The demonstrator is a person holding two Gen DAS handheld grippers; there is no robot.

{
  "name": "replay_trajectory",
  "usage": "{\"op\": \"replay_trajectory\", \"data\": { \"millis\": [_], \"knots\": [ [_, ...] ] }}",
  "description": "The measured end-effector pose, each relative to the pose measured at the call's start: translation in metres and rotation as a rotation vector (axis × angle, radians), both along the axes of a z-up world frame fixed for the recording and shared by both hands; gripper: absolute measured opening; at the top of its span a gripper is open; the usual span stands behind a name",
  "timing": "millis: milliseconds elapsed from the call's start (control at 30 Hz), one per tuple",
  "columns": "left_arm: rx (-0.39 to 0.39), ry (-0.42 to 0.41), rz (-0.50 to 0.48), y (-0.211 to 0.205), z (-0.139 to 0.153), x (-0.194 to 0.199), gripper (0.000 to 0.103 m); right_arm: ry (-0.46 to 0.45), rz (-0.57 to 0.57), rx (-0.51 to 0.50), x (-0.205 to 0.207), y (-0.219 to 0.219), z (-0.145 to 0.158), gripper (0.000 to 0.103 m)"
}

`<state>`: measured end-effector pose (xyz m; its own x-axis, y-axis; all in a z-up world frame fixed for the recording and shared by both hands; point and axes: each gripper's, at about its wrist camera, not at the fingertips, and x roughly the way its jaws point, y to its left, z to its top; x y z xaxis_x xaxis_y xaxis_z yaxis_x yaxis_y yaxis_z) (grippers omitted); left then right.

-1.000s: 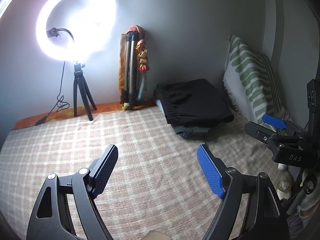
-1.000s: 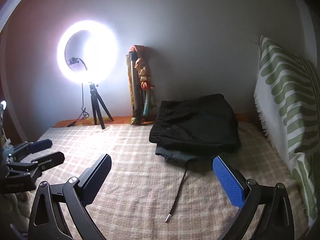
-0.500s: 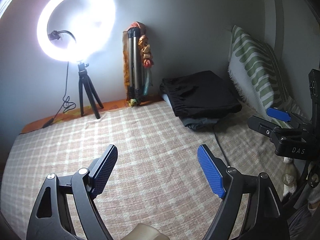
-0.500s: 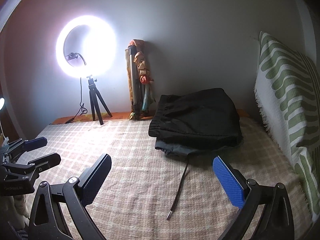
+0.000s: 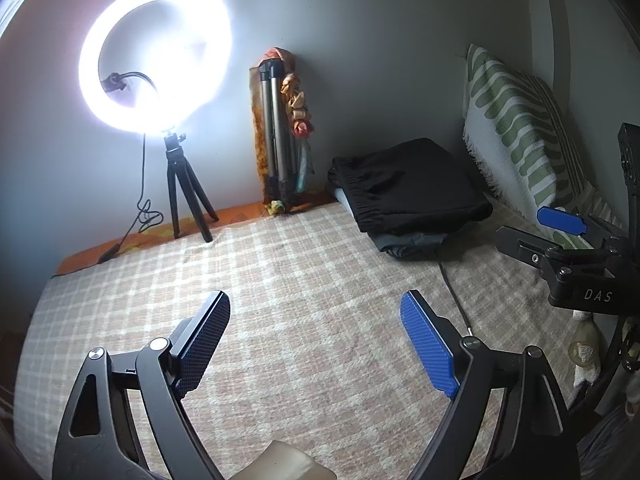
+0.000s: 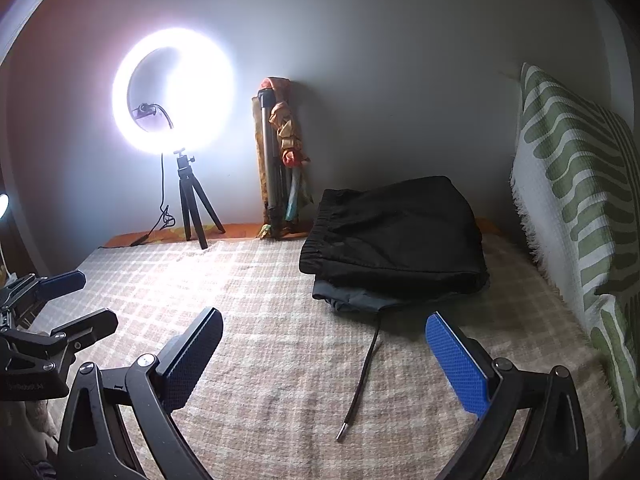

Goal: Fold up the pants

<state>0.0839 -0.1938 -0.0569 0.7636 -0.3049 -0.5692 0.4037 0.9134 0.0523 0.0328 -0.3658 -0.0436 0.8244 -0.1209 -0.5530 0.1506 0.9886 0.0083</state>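
Black pants lie folded on top of a grey folded garment at the far right of the checked bedcover; they also show in the left wrist view. A dark drawstring trails from the pile toward me. My left gripper is open and empty above the bedcover, well short of the pile. My right gripper is open and empty, just short of the pile, with the drawstring between its fingers. Each gripper shows in the other's view: the right, the left.
A lit ring light on a small tripod stands at the back left, its cable on the bed. A folded tripod with cloth leans on the wall. A green-striped pillow stands along the right edge.
Both grippers have shifted slightly; the pile sits a little further right and lower in the left wrist view. Both grippers stay open and empty.
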Motion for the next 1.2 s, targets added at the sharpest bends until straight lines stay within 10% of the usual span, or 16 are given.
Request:
{"op": "replay_trajectory", "data": {
  "millis": [1200],
  "knots": [
    [0.025,-0.046,0.011,0.004,0.002,-0.006,0.088,0.014,0.031,0.001,0.006,0.014,-0.006,0.103]
  ]
}}
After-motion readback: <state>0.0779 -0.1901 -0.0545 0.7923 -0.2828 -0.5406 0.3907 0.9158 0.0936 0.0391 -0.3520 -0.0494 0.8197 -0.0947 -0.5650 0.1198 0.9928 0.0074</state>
